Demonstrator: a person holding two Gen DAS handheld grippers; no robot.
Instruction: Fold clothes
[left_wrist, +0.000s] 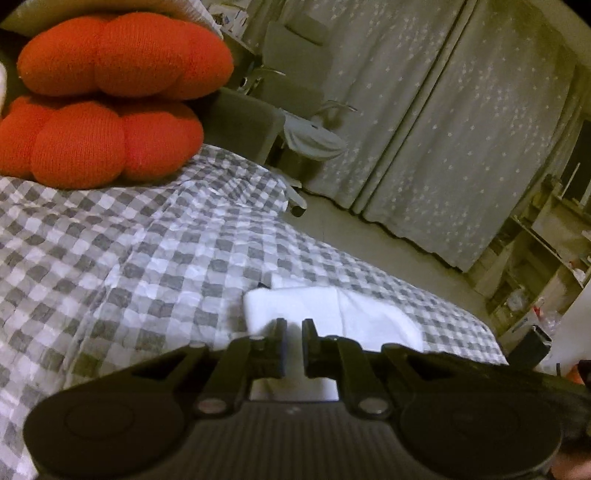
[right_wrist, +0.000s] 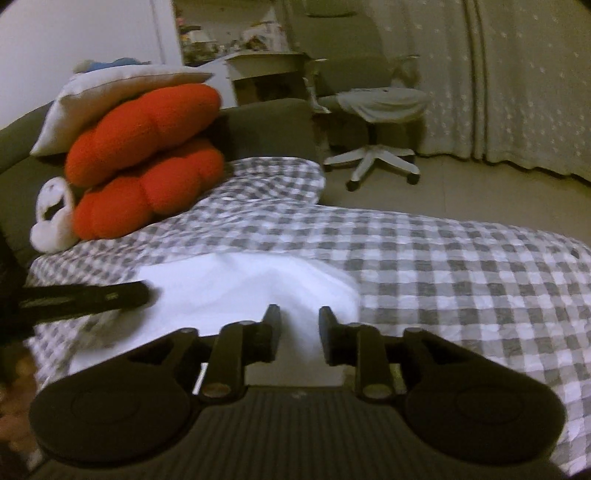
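Note:
A white garment (left_wrist: 332, 310) lies folded into a compact rectangle on the grey-and-white checked bedsheet (left_wrist: 147, 258). My left gripper (left_wrist: 294, 326) hovers at its near edge with a narrow gap between the jaws; nothing is visibly pinched. In the right wrist view the same garment (right_wrist: 240, 284) spreads flat ahead of my right gripper (right_wrist: 299, 321), which is open above its near edge with only cloth showing behind the gap. The left gripper (right_wrist: 142, 291) appears there as a black bar reaching in from the left, its tip at the garment's left edge.
Two stacked red cushions (right_wrist: 147, 147), a grey pillow (right_wrist: 110, 96) and a white plush toy (right_wrist: 51, 218) sit at the head of the bed. An office chair (right_wrist: 376, 158) stands on the floor beyond, by star-patterned curtains (left_wrist: 461, 129). A wooden shelf (left_wrist: 546, 258) is at right.

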